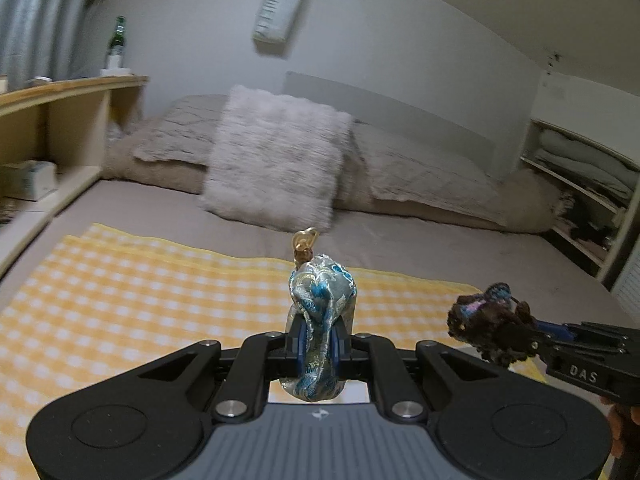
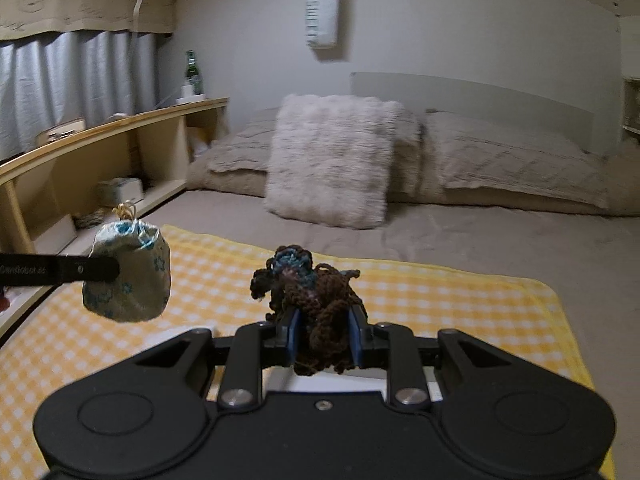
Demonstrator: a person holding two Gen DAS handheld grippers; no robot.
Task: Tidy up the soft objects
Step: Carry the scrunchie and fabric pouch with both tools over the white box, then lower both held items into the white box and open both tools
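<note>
Brocade pouch [image 1: 320, 312], silver-blue with a gold drawstring knot on top, is held aloft above the yellow checked blanket [image 1: 120, 300], not touching it. Crocheted brown item [image 2: 312, 308], with a blue-pink patch at its top, is likewise held in the air over the same blanket, to the right of the pouch and apart from it.

Progress, as judged: both soft objects are picked up and in carry; neither is put down at any sorted spot. No bin, basket or obvious drop place is seen in either view, so the destination cannot be told. Placing of both items is still left. Other loose soft objects are not seen on the blanket.

Left tongs [image 1: 319, 340]: closed narrow on the pouch, cloth pinched between the blue pads, pouch bulging above and below the grip. From the right wrist view the pouch [image 2: 128, 272] is seen clamped from the side.

Right tongs [image 2: 324, 338]: closed on the crocheted item, somewhat wider gap, yarn squashed between the pads and hanging below them. The same grip is seen at the right edge of the left wrist view [image 1: 516, 330].

Beyond: bed [image 2: 460, 240] with fluffy white cushion [image 2: 332, 160] propped on grey pillows, wooden shelf [image 2: 120, 136] on the left.
</note>
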